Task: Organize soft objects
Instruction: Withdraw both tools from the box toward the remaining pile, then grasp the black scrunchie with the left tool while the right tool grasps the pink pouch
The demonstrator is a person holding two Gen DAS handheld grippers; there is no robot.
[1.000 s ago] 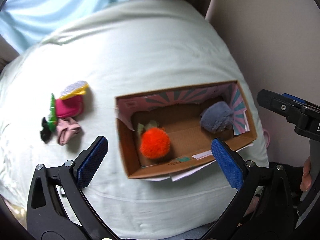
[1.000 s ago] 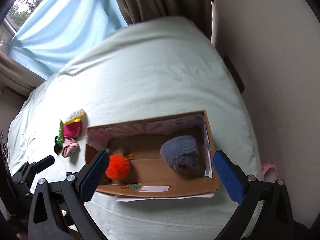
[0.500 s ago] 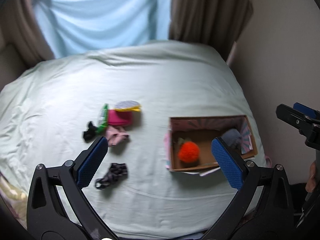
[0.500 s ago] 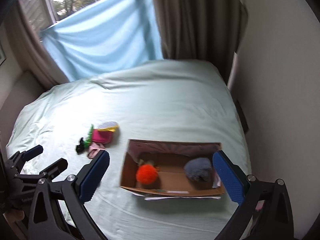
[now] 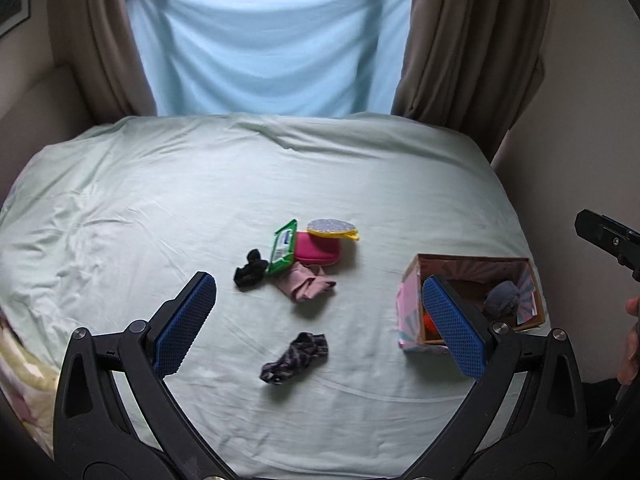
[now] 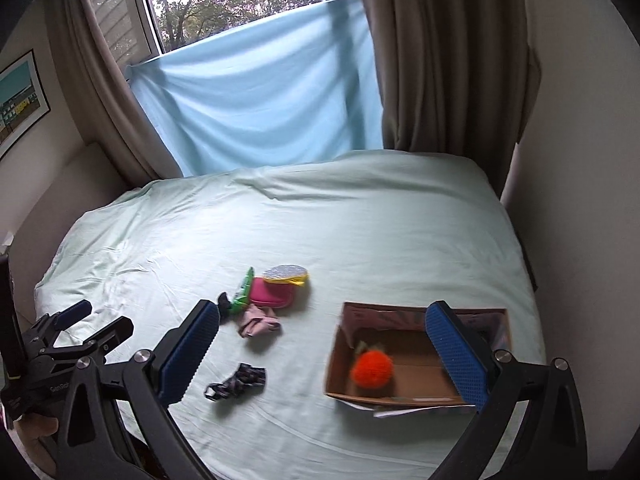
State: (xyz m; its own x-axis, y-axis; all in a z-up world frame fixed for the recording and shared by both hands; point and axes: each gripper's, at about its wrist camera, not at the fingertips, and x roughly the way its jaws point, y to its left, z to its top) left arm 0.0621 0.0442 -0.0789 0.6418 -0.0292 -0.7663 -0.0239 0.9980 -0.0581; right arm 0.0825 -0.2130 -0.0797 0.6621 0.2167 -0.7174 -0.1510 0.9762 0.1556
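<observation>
Soft things lie loose mid-bed: from the left wrist, the patterned scrunchie (image 5: 295, 357) sits nearest the left gripper (image 5: 320, 322) — jaws wide, empty; drop straight over it. From the right wrist, the right gripper (image 6: 322, 354) gapes empty beside the cardboard box (image 6: 416, 396) — keep clear.

- Left gripper (image 5: 320, 322): black plastic frame, triangular cut-outs, silver round screws at finger joints.
- Fingers (image 5: 186, 322) faced with blue textured pads.
- Right gripper (image 6: 322, 354): same black frame, blue meshed pads (image 6: 456, 356), silver screws.
- White lettering on black body, partly legible.
- Bare skin seen at frame edge.
</observation>
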